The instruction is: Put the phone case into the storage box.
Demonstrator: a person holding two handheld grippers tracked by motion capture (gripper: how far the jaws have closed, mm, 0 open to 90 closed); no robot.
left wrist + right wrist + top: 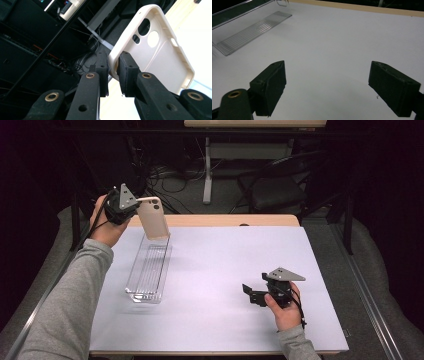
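- Holding the case [153, 220] by one long edge, your left gripper [131, 206] has its jaws closed on the rim near the camera-cutout end; in the left gripper view the rim sits pinched between the two pads [126, 72], the open inner side of the case facing the camera
- Case position: lifted above the far end of the clear tray [148, 271], hanging roughly upright with its long axis pointing down toward the tray; whether its lower end touches the tray or clears it you cannot tell from the high view
- Key relation: the tray lies straight below the case, its long axis running from near you to the far table edge; the case's long axis stands across that, so I judge a lay-down would need a tilt to bring the two in line
- Your right gripper [256, 294] rests low over the white mat [225, 270], well apart to the right of the tray, jaws spread wide with nothing between them; your left is by far the nearer to the tray
- Hard to make out: the tray's clear walls nearly vanish against the mat; the case's lower end is cut off behind the jaw in the left gripper view; the tray's near end is cropped in the right gripper view
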